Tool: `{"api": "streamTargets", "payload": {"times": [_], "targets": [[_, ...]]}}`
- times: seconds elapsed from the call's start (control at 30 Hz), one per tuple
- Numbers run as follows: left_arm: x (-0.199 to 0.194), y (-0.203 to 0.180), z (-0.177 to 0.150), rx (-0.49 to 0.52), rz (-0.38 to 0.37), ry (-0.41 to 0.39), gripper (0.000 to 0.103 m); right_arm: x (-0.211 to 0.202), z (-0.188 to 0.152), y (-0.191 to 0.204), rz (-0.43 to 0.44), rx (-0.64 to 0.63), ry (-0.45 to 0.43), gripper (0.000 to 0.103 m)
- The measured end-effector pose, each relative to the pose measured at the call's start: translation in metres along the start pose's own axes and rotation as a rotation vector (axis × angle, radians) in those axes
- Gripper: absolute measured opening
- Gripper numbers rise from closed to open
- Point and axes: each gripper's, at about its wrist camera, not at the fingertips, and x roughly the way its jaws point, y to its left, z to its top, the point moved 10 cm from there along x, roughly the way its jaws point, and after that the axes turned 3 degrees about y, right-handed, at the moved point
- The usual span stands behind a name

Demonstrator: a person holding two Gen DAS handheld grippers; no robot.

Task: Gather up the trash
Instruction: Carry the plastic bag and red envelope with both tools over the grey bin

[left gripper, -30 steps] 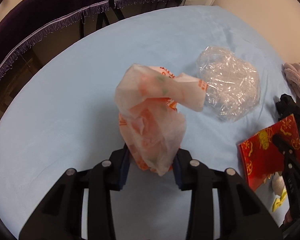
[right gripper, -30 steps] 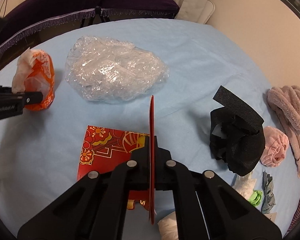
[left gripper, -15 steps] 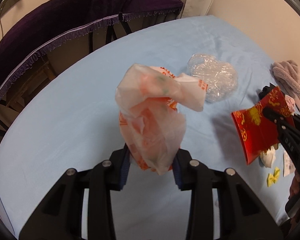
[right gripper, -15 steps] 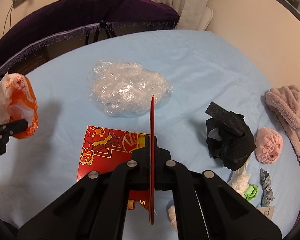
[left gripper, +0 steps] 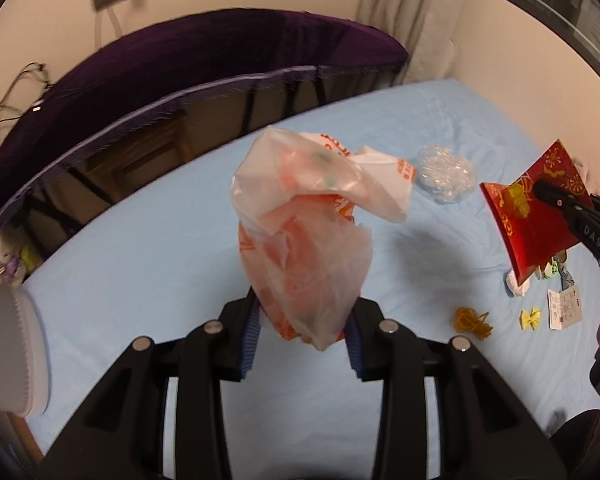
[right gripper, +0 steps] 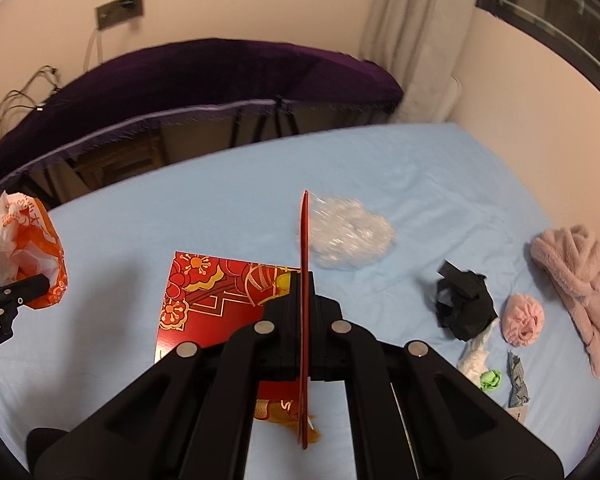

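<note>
Crumpled orange-white plastic bag [left gripper: 304, 240] held aloft; red-gold envelope [right gripper: 228, 296] — folded, lifted; clear wrap [right gripper: 350, 236] on sheet.

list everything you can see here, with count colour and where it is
plastic bag: 1, orange and white, in the left hand-held gripper
red card: 1, red with gold print, in the right hand-held gripper
bubble wrap: 1, clear, mid bed
bed sheet: 1, light blue
black fabric wad: 1, black, right side of bed
robe: 1, pink, far right
pink ball: 1, pink, beside the black wad
yellow bow: 1, near edge
paper tag: 1, white
purple cover: 1, behind bed
left hand-held gripper: 1, black
right hand-held gripper: 1, black
</note>
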Motion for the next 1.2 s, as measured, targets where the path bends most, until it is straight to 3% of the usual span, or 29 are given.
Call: {"api": "streamTargets", "payload": {"times": [0.6,0.9,1.07,1.2], "targets": [[-0.207,0.256,-0.084,-0.328,0.354,-0.162,0.036,-0.145,0.077,0.310,0.424,-0.279,-0.178,0.000],[-0.295,0.368,-0.123,-0.486,0.524,-0.208,0.036,-0.178,0.108,0.475,0.652,-0.346,-0.116,0.000],[-0.317,0.425,-0.141,-0.565,0.609,-0.196,0.037,-0.191,0.118,0.547,0.689,-0.388,-0.125,0.000],[-0.325,0.455,-0.154,-0.630,0.620,-0.180,0.037,-0.196,0.122,0.584,0.701,-0.418,-0.130,0.000]]}}
